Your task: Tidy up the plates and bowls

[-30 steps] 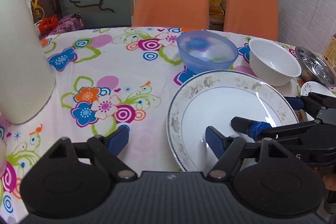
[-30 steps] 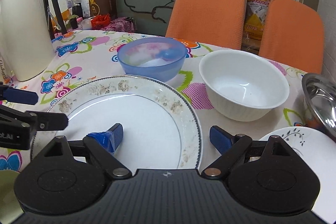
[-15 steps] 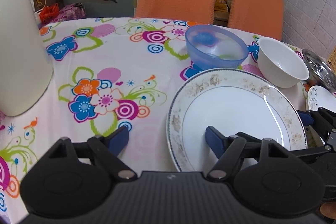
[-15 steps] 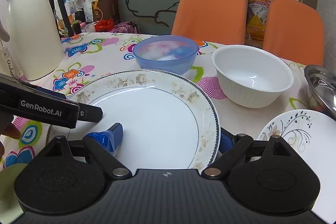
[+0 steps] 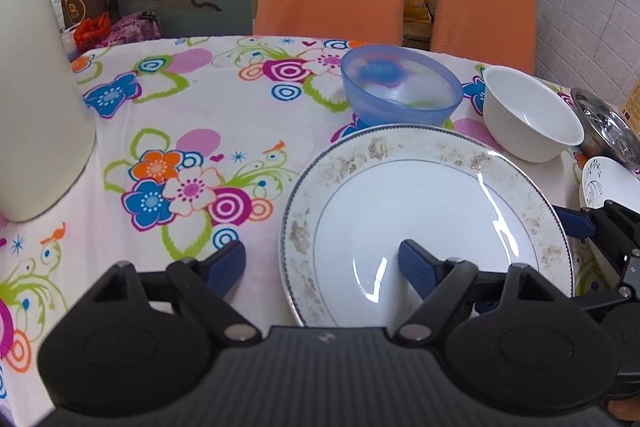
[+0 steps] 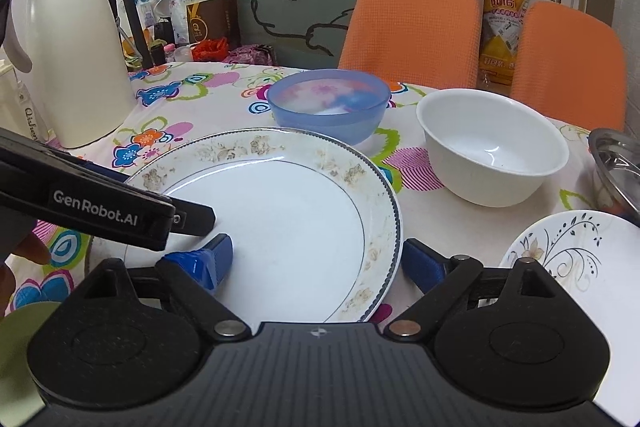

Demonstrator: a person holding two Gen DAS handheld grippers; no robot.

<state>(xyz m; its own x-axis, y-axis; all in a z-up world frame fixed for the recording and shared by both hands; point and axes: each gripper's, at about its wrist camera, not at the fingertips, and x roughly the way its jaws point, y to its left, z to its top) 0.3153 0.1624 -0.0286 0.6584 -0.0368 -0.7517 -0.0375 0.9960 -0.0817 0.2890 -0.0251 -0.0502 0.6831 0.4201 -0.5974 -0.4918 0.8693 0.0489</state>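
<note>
Plate first: large white ceramic plate with worn floral rim (image 5: 426,227) sits at table's 6 o'clock. Your left gripper (image 5: 320,263) and right gripper (image 6: 314,263) both gape, straddling opposite rims. Glazed, slippery, breakable; pinch rim.

plates (image 6: 280,219) 2 | bowls (image 6: 492,151) 3 | chairs (image 6: 412,27) 2 | jug (image 6: 76,43) 1

White plate (image 5: 424,211) with faded floral rim, translucent blue bowl (image 5: 400,87), white bowl (image 5: 532,119), floral tablecloth (image 5: 200,155)
</note>
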